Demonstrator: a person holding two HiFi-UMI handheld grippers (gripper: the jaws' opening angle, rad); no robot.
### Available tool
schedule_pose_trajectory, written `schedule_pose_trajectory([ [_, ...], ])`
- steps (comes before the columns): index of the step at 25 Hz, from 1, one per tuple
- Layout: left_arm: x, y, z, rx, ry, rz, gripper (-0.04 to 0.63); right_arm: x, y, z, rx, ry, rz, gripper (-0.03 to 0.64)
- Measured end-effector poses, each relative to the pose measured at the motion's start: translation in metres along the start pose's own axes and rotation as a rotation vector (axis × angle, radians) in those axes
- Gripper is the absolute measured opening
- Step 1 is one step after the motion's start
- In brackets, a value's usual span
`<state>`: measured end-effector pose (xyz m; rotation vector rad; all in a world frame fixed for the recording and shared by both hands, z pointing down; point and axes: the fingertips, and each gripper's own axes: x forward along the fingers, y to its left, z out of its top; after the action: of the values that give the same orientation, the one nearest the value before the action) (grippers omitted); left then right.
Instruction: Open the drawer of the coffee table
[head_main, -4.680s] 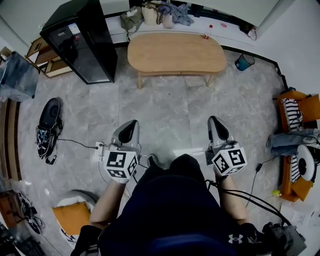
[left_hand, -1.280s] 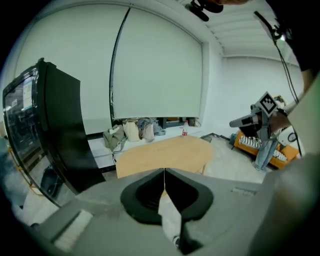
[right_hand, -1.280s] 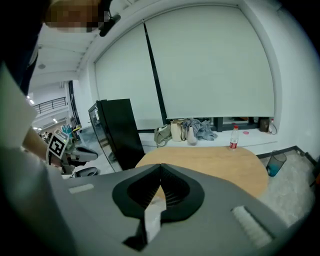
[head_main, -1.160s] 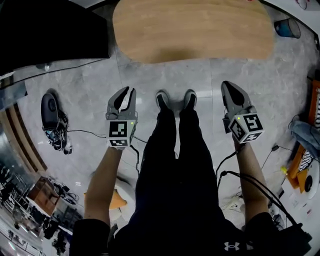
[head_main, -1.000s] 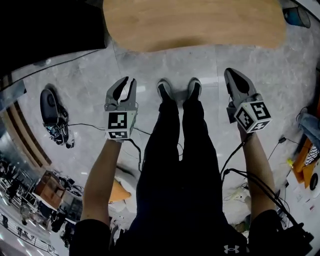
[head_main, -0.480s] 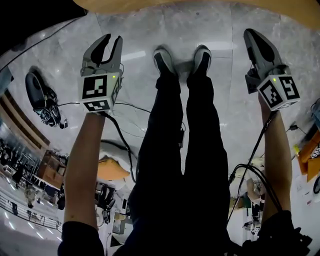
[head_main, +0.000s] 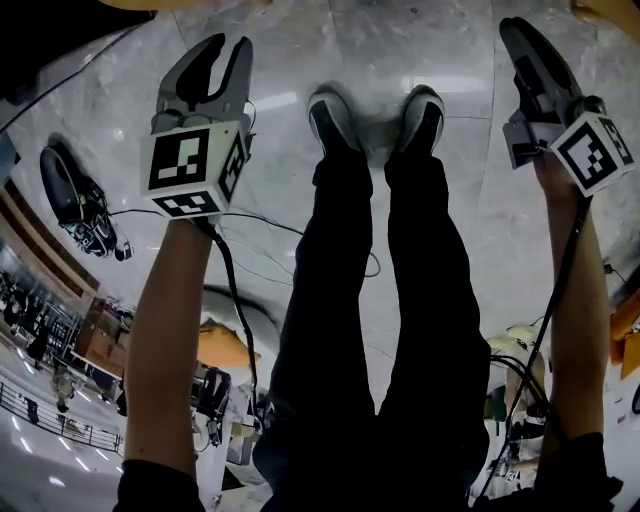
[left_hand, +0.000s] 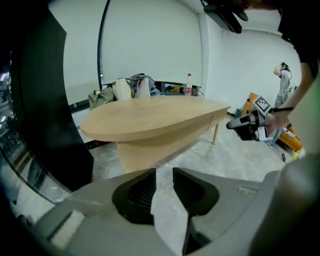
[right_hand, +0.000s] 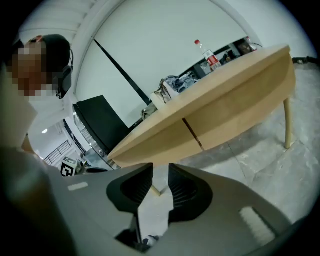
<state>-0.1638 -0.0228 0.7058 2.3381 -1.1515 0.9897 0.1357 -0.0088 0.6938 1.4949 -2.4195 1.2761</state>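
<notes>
Pale wood, oval coffee table (left_hand: 150, 119).

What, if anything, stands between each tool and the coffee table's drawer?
Nothing visible does. Only bare floor lies between the left tool, the right tool and the coffee table. Both tools' jaws have just been opening and hold nothing.

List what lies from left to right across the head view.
Black gear on the floor → left gripper → left shoe → right shoe → right gripper. Both grippers' jaws have just been opening, with nothing between them.
</notes>
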Motion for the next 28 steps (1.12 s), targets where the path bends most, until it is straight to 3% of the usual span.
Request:
schedule_pose_trajectory([
  [5, 0.02, 0.014, -0.005, -0.044, -0.023, 0.024, 0.141, 0.022, -0.014, -0.015, 0.007, -0.024, 0.048, 0.11],
  [9, 0.031, 0.036, -0.003, -0.056, -0.06, 0.057, 0.173, 0.039, -0.017, -0.024, -0.036, -0.029, 0.098, 0.192],
  [14, 0.045, 0.058, 0.0, -0.041, -0.08, 0.095, 0.268, 0.055, -0.03, -0.031, -0.056, -0.03, 0.115, 0.26],
  [20, 0.043, 0.059, -0.003, -0.03, -0.063, 0.108, 0.273, 0.07, -0.056, -0.01, 0.049, -0.127, 0.134, 0.377],
  [23, 0.047, 0.067, 0.003, -0.036, -0.074, 0.118, 0.273, 0.074, -0.07, 0.001, 0.093, -0.168, 0.137, 0.398],
  [28, 0.057, 0.074, 0.013, -0.026, -0.109, 0.101, 0.275, 0.092, -0.071, 0.008, 0.078, -0.169, 0.172, 0.414],
])
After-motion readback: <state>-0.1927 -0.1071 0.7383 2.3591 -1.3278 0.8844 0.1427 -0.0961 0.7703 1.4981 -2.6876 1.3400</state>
